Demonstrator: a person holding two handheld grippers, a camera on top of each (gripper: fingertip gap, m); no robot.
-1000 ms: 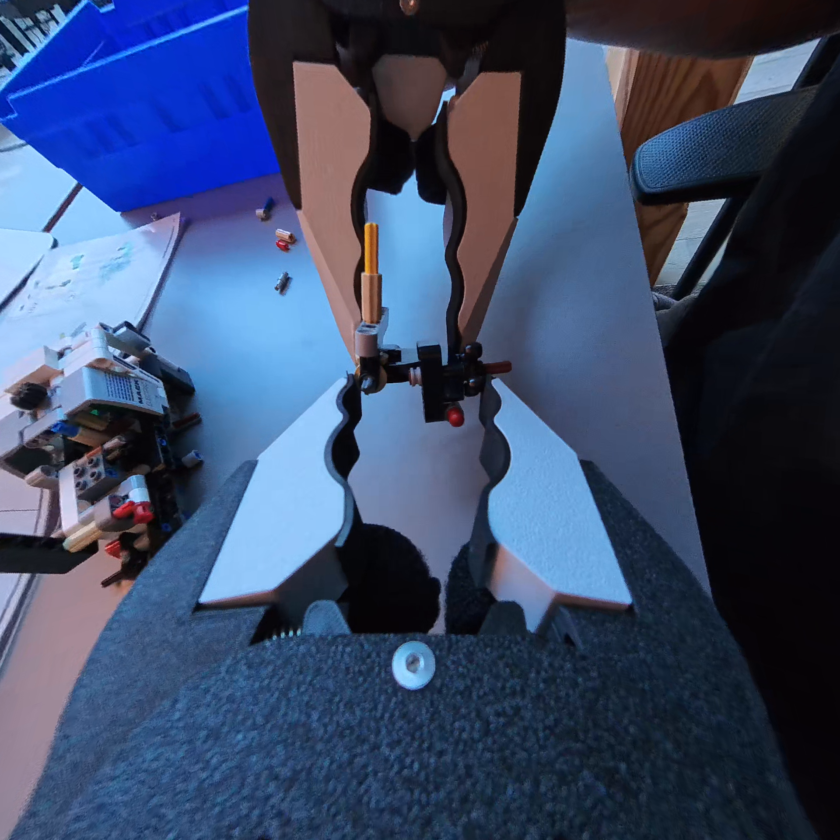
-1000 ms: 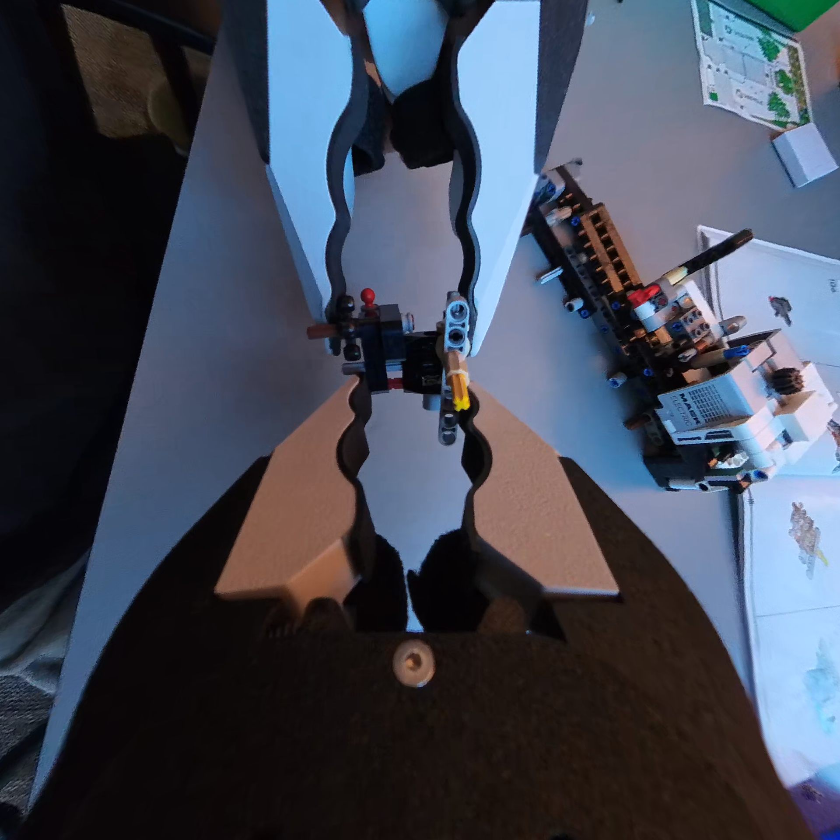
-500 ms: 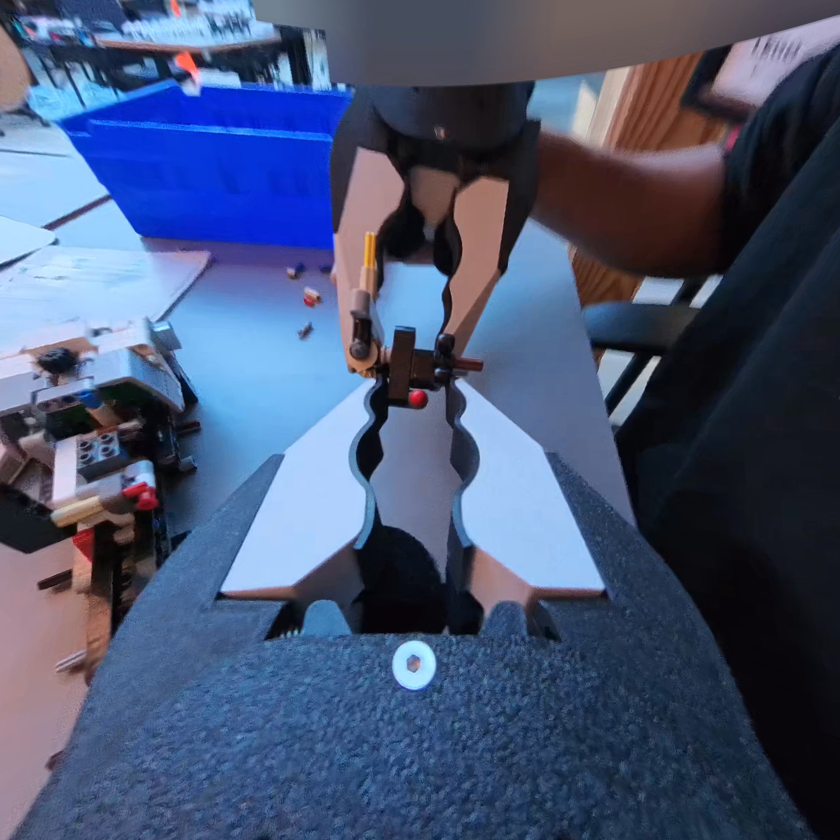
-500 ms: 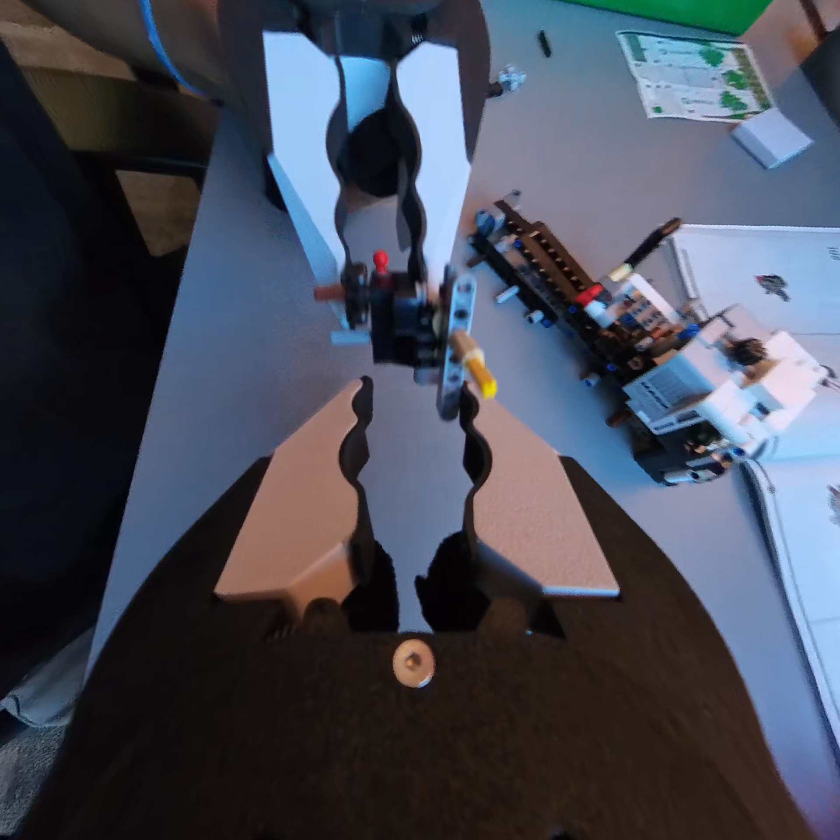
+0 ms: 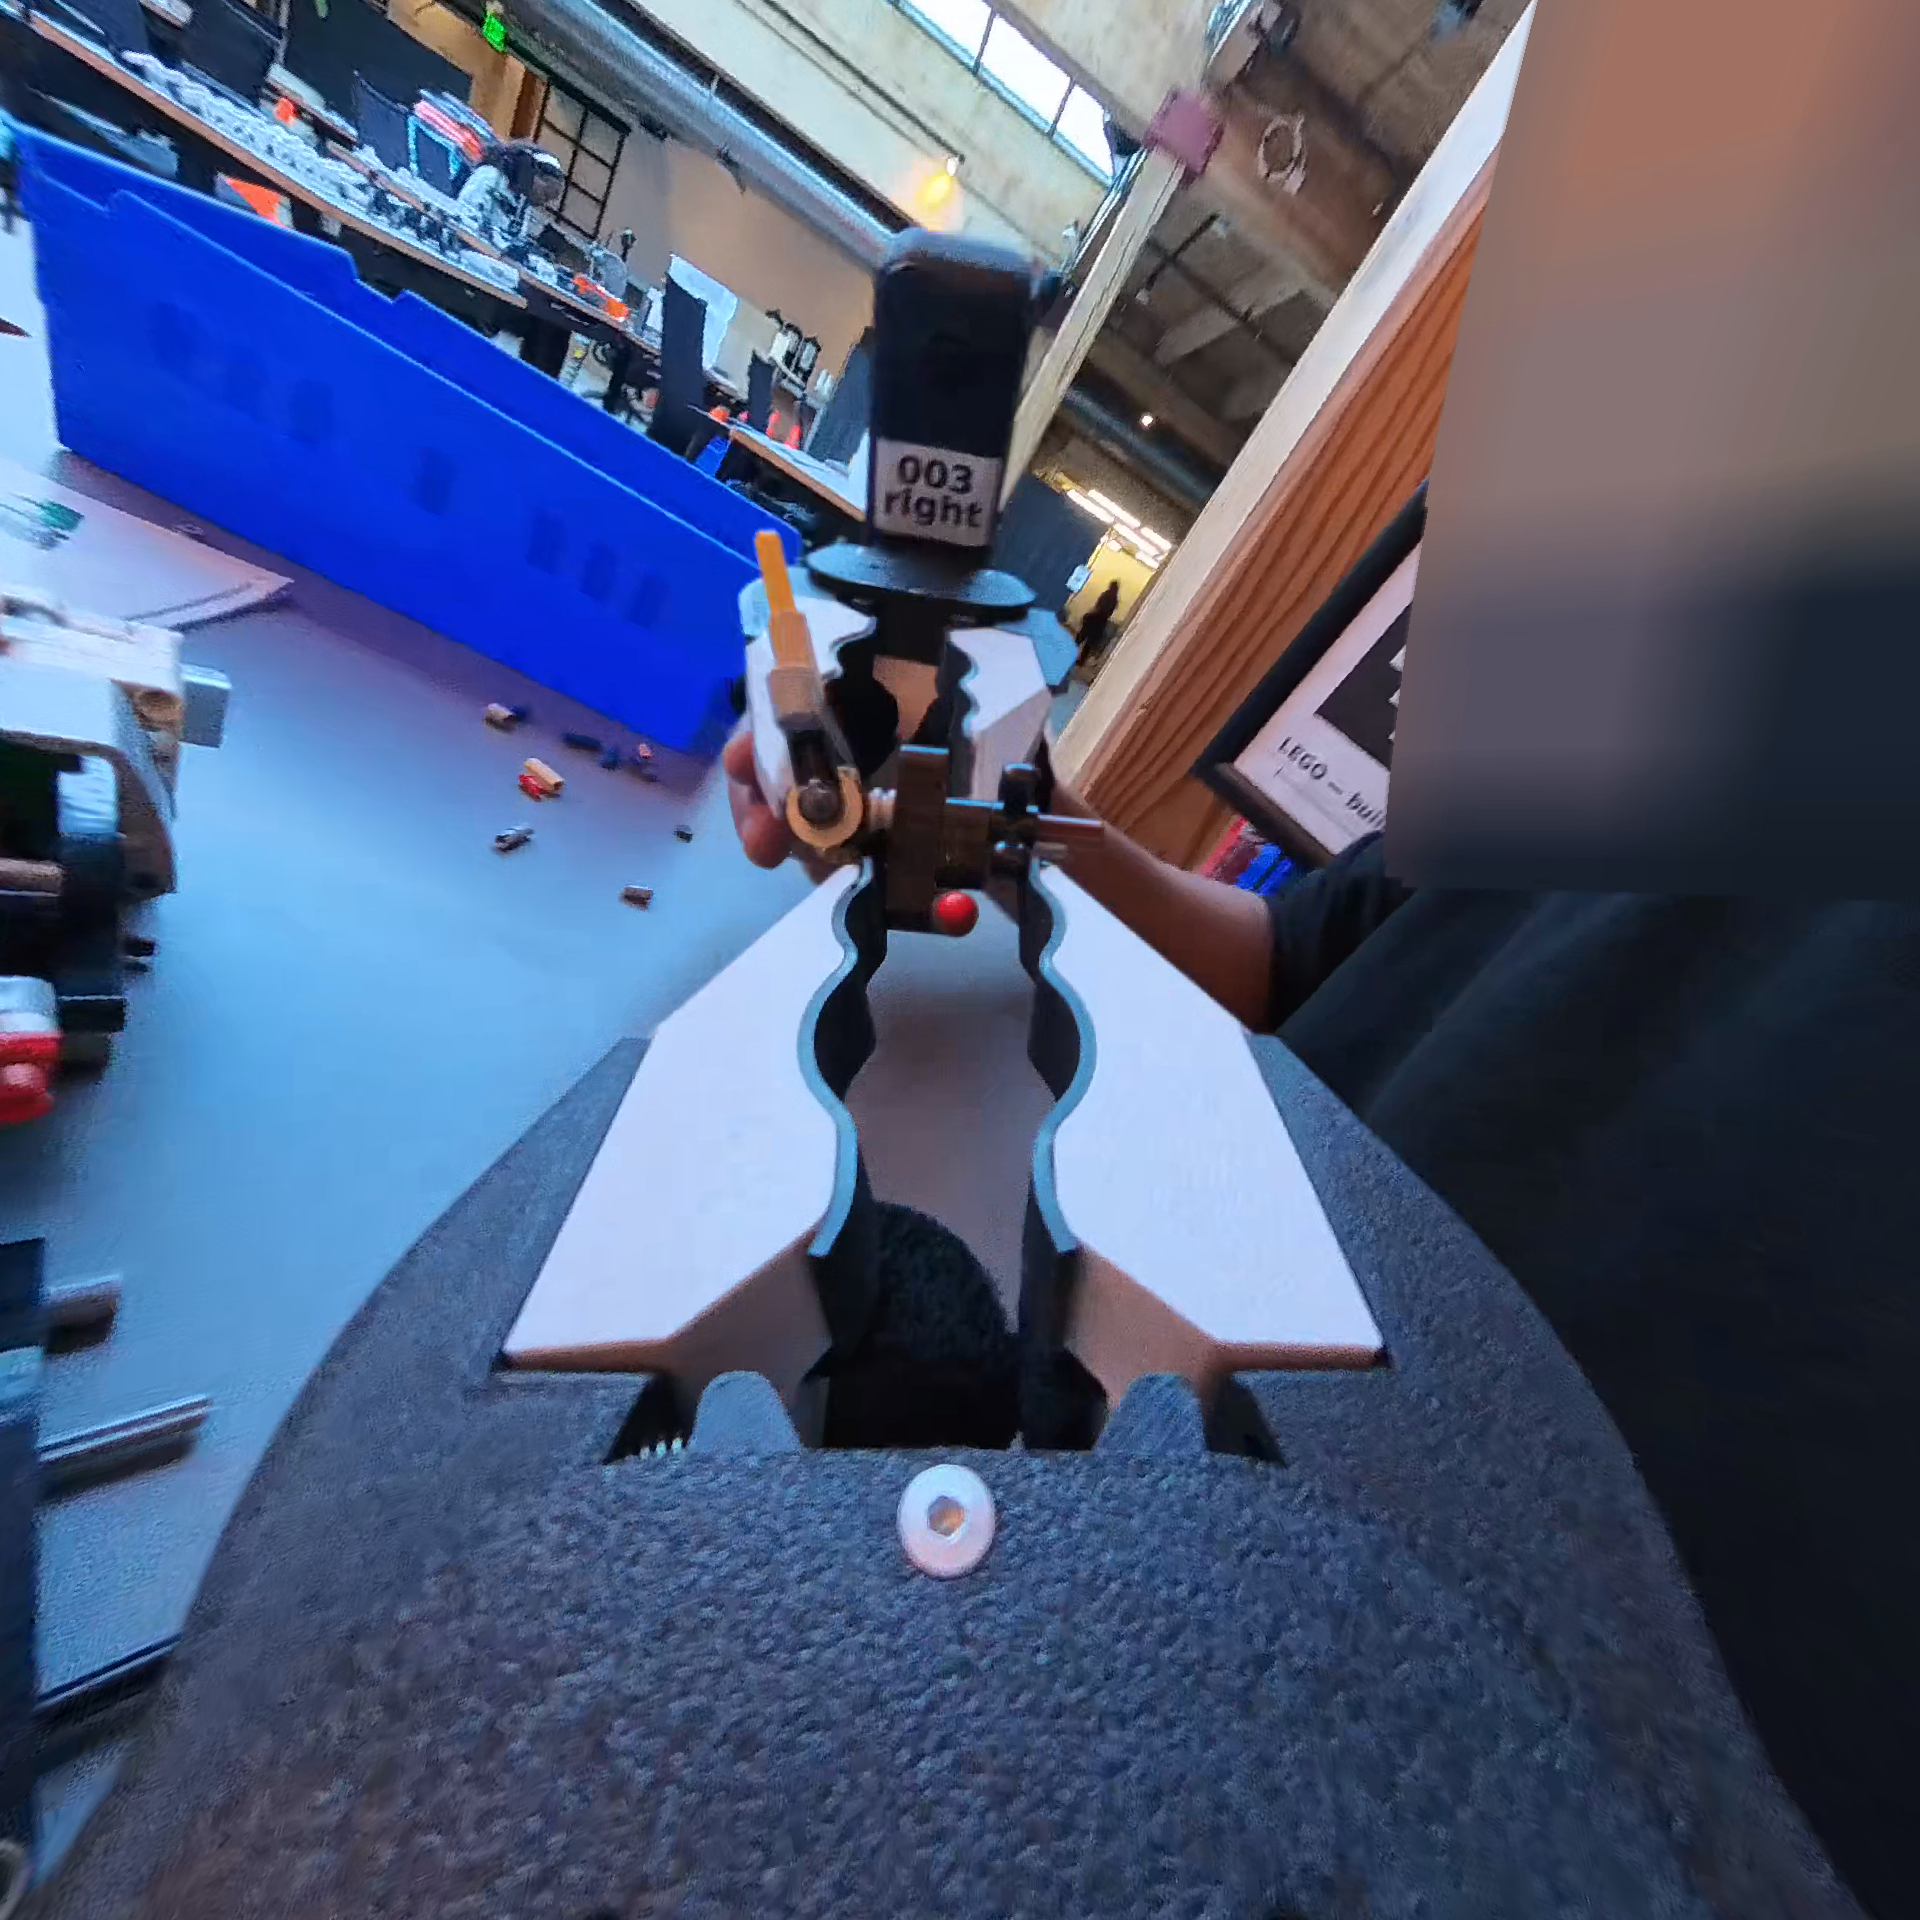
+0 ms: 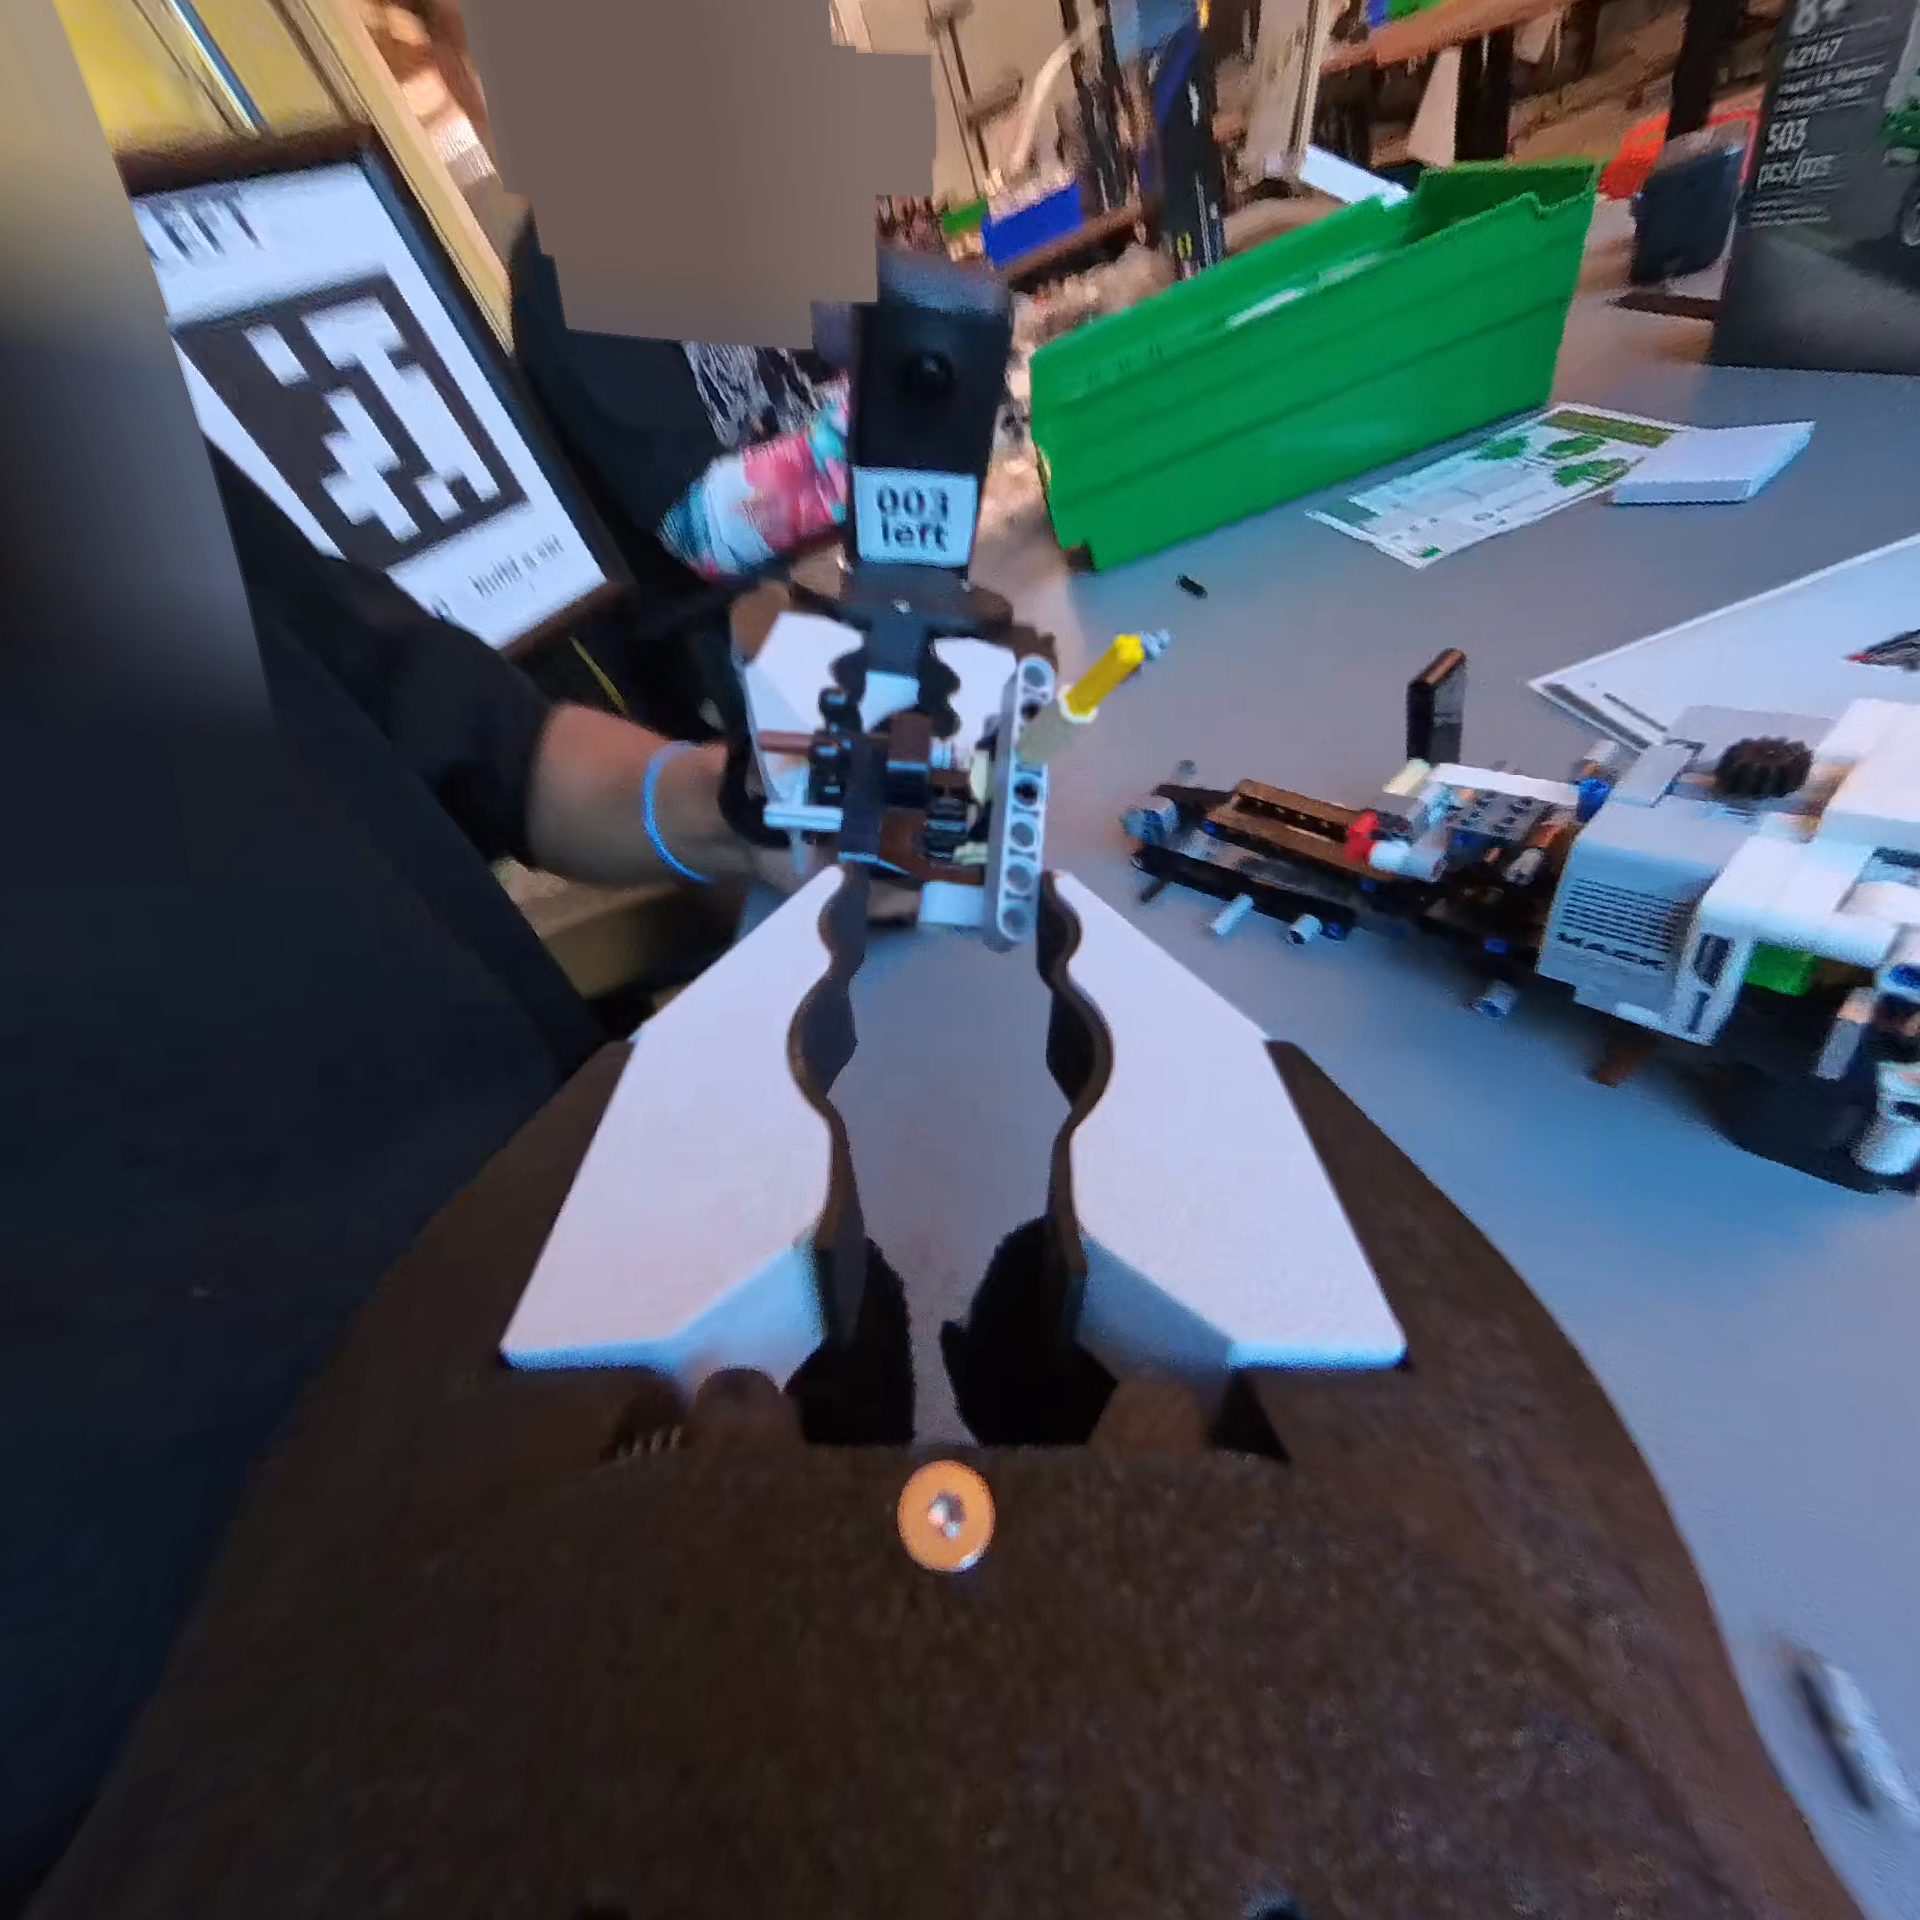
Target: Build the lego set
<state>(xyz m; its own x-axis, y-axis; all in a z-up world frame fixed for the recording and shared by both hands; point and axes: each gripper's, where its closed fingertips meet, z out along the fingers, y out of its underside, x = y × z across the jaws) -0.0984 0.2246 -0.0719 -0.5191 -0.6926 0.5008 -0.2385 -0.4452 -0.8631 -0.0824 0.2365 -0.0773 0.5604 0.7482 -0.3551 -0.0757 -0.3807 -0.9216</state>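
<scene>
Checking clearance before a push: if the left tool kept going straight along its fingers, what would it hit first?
Almost at once, the small lego sub-assembly already sitting at the left tool's tips. Directly behind it is the right tool, facing it from the other side. How deep the gap is cannot be judged.

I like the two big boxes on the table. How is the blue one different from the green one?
The blue bin shows in the left wrist view, with small loose Lego pieces scattered on the table right in front of it. The green bin shows in the right wrist view, with a printed sheet lying beside it instead. They differ in colour. Both are long plastic bins standing on the same grey table.
</scene>
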